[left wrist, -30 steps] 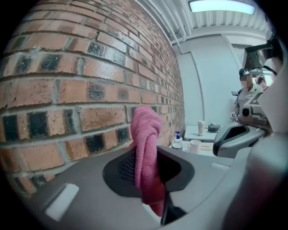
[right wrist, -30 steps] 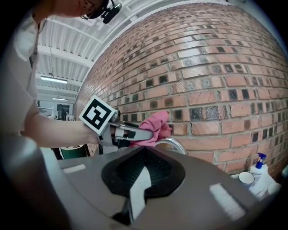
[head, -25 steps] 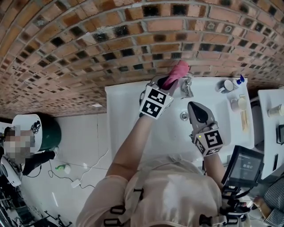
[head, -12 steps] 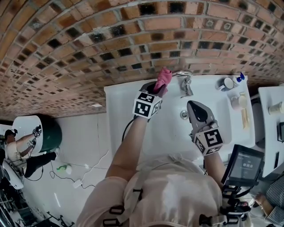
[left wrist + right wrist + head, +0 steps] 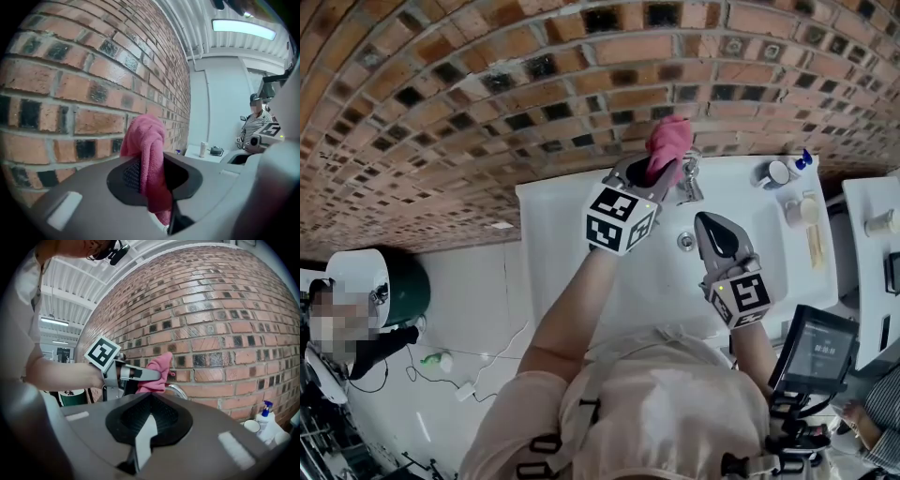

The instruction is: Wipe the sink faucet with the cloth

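My left gripper (image 5: 654, 167) is shut on a pink cloth (image 5: 669, 139), which bunches out past its fingertips. It holds the cloth high against the brick wall, over the top of the chrome faucet (image 5: 693, 181) at the back of the white sink (image 5: 572, 234). The left gripper view shows the cloth (image 5: 148, 140) pinched between the jaws, brick close behind it. In the right gripper view the cloth (image 5: 157, 370) rests above the faucet's curved spout (image 5: 181, 391). My right gripper (image 5: 715, 228) hovers over the basin in front of the faucet, shut with nothing in it.
A cup (image 5: 777, 176), a blue-topped bottle (image 5: 806, 165) and other small items stand on the sink's right ledge. The drain (image 5: 686, 242) lies below the faucet. A green bin (image 5: 405, 279) is on the floor at left; a screen device (image 5: 816, 352) at right.
The left gripper swung the cloth left off the faucet, then back right and up over its top. The right gripper has stayed still.
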A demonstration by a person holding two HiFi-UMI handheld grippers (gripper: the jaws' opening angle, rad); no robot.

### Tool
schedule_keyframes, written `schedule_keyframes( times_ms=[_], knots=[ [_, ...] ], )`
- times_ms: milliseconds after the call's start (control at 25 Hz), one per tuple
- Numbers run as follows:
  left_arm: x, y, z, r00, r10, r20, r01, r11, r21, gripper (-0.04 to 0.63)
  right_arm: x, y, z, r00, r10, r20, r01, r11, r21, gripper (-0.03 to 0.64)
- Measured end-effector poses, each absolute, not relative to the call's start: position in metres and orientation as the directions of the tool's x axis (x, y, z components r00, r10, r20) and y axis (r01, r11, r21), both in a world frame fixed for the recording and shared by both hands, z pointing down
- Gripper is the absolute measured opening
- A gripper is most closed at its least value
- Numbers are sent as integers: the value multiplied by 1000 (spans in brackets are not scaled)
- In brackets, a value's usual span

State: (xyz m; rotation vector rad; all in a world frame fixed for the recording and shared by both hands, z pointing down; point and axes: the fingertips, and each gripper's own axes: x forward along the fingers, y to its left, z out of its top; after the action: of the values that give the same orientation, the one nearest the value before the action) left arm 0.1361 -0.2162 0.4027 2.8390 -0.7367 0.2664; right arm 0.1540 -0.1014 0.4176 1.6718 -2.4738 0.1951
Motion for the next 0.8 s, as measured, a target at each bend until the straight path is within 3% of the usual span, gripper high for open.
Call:
schedule_keyframes(
  times_ms=[480, 800],
  knots=[
    [193, -206, 496, 859, -348, 375, -478, -809, 342, 72, 171, -106, 424, -359, -913, 195, -933, 356, -49, -12],
    [198, -202, 541, 818, -292, 495, -495, -797, 348, 72, 181, -112, 428, -346, -917, 199, -938, 342, -59, -12]
  ],
)
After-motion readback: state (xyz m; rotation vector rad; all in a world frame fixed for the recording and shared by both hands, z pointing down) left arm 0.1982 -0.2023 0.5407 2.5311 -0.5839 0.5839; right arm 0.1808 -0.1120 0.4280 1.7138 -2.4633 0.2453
